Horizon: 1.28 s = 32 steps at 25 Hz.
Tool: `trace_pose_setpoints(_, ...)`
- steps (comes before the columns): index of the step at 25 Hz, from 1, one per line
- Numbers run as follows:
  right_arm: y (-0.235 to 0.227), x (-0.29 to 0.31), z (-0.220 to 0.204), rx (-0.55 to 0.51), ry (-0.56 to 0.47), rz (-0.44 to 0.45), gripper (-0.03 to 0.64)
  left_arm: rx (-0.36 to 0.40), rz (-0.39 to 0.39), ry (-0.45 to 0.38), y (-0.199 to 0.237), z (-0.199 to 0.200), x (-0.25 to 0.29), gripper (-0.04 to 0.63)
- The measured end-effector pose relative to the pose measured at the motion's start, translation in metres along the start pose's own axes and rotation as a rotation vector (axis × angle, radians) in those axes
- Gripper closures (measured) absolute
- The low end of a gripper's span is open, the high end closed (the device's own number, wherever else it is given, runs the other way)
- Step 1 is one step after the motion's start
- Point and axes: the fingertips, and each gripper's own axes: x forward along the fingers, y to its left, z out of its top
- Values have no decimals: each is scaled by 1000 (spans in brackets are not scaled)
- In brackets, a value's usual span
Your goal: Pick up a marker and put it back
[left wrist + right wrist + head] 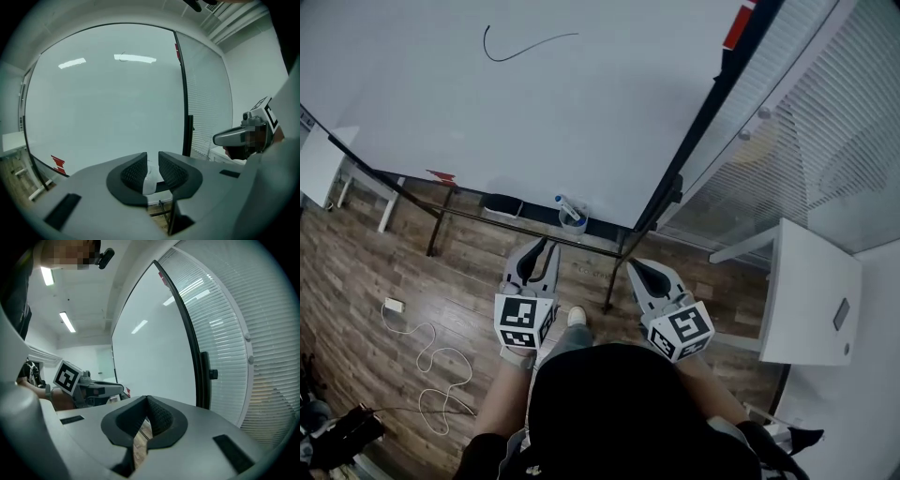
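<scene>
The left gripper (542,253) is positioned below the whiteboard (581,103) with its jaws spread and gripping nothing, the marker (563,203) stands in a holder cup (574,223) on the board's ledge just ahead, and the right gripper (635,269) is alongside, jaws pressed together and empty.

Office or meeting room: large white whiteboard on a black stand (534,112) fills the upper left, white slatted blinds (825,122) upper right, white rectangular bench (806,291) right edge, brown wood-plank floor (356,272) lower left.
</scene>
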Motion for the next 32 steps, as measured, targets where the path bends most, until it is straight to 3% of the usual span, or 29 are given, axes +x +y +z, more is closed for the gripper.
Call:
trace_pose_setpoints(13, 27, -20, -5, -22, -2, 94, 589, -24, 55, 18, -31, -18, -47, 512)
trace_pose_setpoints(32, 38, -43, -6, -36, -12, 98, 589, -44, 29, 10, -58, -19, -66, 515)
